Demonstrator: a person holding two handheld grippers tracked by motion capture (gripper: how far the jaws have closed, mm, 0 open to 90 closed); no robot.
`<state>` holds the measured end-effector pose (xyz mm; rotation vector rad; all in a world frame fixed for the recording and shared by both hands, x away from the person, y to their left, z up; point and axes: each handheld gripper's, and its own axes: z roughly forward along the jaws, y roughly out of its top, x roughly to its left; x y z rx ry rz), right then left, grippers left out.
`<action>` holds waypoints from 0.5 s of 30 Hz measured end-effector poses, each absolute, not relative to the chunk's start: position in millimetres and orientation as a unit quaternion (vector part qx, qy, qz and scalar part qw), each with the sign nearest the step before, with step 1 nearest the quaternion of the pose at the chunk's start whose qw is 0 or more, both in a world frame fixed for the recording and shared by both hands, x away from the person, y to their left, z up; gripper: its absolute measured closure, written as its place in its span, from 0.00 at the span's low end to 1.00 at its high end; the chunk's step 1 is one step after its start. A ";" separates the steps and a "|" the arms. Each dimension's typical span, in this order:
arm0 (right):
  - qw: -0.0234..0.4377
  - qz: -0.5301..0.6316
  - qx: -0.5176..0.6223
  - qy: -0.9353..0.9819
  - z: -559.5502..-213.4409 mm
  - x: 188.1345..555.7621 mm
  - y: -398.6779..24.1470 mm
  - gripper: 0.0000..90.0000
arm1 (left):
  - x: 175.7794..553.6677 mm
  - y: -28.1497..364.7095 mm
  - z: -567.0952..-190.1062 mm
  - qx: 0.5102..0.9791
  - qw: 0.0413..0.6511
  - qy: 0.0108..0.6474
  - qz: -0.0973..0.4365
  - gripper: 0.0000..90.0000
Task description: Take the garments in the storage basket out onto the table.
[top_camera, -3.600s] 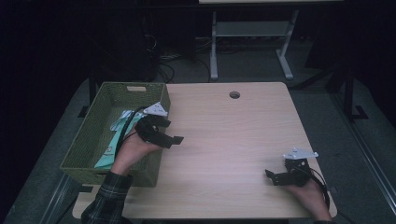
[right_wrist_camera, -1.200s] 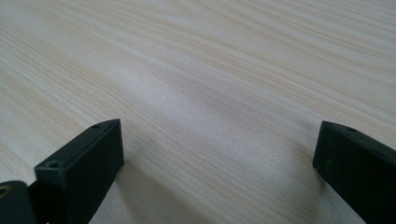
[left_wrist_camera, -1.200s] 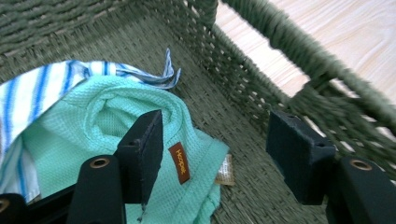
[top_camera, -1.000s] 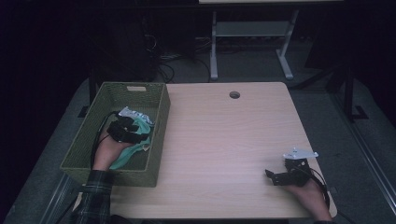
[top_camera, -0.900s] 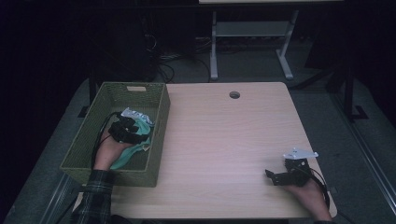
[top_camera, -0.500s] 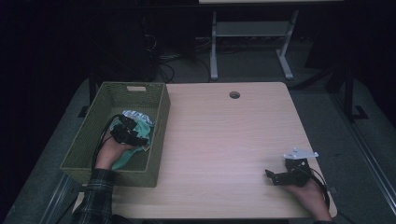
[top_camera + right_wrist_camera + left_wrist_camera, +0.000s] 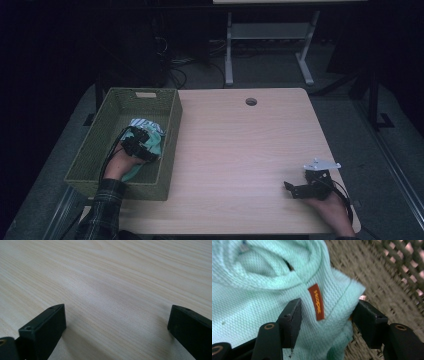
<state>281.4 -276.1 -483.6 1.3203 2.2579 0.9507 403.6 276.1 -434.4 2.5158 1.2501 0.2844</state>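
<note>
High view: left gripper [image 7: 142,144] down inside the green woven basket [image 7: 100,150] at the table's [image 7: 240,150] left edge, over a mint-green cloth [image 7: 150,134]. Right gripper [image 7: 305,187] low at the table's near right corner.

Left gripper view: fingers [image 7: 292,320] apart, straddling a fold of the cloth [image 7: 262,302] with an orange label [image 7: 316,302]; pads look not pressed in.

Right gripper view: fingers [image 7: 47,330] wide apart over bare table [image 7: 112,277].
</note>
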 end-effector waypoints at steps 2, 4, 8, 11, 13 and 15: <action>0.178 0.336 0.467 0.798 -483.6 281.4 -276.2 0.01 | 403.5 275.0 -435.2 0.882 0.153 0.435 0.097 0.45; 0.178 0.336 0.467 0.798 -483.6 281.5 -276.2 0.01 | 403.6 275.5 -434.7 0.880 0.155 0.439 0.091 0.48; 0.178 0.336 0.467 0.798 -483.6 281.5 -276.2 0.01 | 403.0 275.5 -432.9 0.882 0.162 0.437 0.075 0.68; 0.179 0.336 0.467 0.798 -483.7 281.5 -276.3 0.01 | 403.2 276.3 -431.4 0.877 0.158 0.447 0.073 0.81; 0.179 0.336 0.467 0.798 -483.7 281.5 -276.3 0.01 | 403.6 277.2 -430.1 0.875 0.152 0.453 0.075 0.87; 0.179 0.336 0.468 0.798 -483.6 281.5 -276.3 0.01 | 403.6 279.1 -427.2 0.870 0.159 0.460 0.078 0.88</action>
